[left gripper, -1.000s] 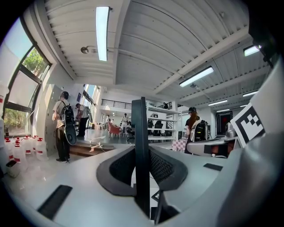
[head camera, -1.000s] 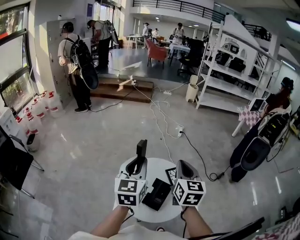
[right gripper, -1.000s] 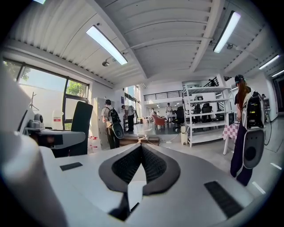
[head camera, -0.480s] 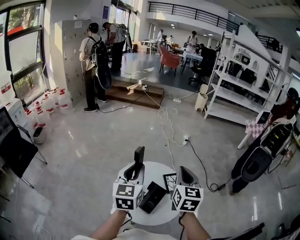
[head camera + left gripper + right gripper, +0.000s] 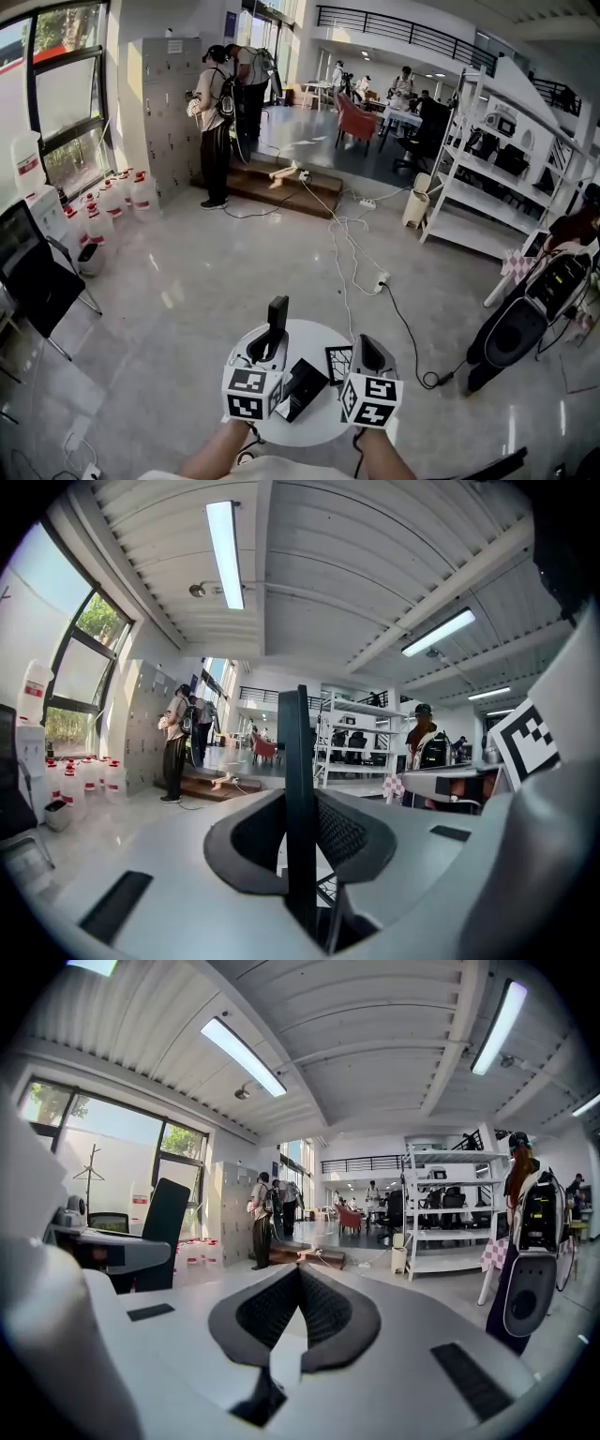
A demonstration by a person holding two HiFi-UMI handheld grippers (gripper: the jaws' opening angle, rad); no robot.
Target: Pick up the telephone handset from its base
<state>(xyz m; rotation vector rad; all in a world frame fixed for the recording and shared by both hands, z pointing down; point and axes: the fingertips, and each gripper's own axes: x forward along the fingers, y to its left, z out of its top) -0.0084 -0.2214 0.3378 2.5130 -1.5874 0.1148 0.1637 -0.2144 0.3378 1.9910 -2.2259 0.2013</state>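
Standing handset (image 5: 295,761) (upright) between left jaws

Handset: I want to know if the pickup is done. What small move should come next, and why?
Probably lift the handset slightly higher: the left gripper is shut on it, upright, but the base lies close beside that gripper.

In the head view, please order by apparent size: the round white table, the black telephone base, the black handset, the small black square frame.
1. round white table
2. black rectangular telephone base
3. upright black handset and small black square frame: about alike; the handset is partly hidden, so I do not rank them.
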